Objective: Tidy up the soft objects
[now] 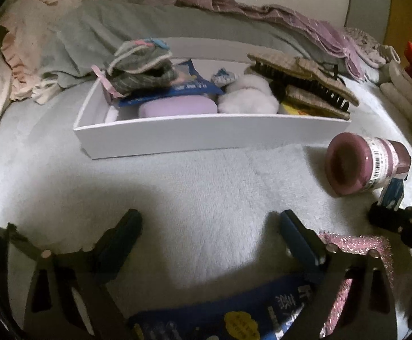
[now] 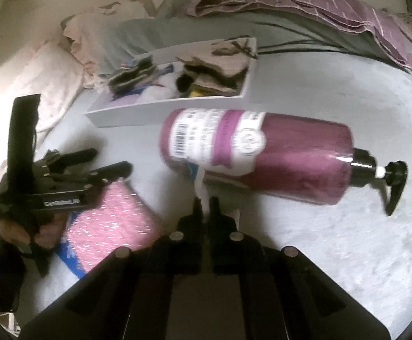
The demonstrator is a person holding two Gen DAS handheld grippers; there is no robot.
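A white box (image 1: 206, 136) on the bed holds a grey sock bundle (image 1: 143, 65), a purple pad (image 1: 177, 107), a white fluffy ball (image 1: 248, 96) and tan slippers (image 1: 305, 85); the box also shows in the right wrist view (image 2: 163, 110). My left gripper (image 1: 208, 226) is open and empty above the grey blanket; it also shows in the right wrist view (image 2: 109, 161). My right gripper (image 2: 204, 204) is shut on a thin white and blue packet (image 2: 200, 184) that lies beside a purple pump bottle (image 2: 276, 153). The right gripper's tip shows in the left wrist view (image 1: 387, 209).
The purple bottle (image 1: 367, 164) lies on its side right of the box. A pink glittery pouch (image 2: 112, 221) and a blue packet (image 1: 234, 311) lie under my left gripper. A grey blanket (image 1: 149, 22), purple cloth (image 1: 291, 19) and pink pillows (image 2: 35, 65) lie behind.
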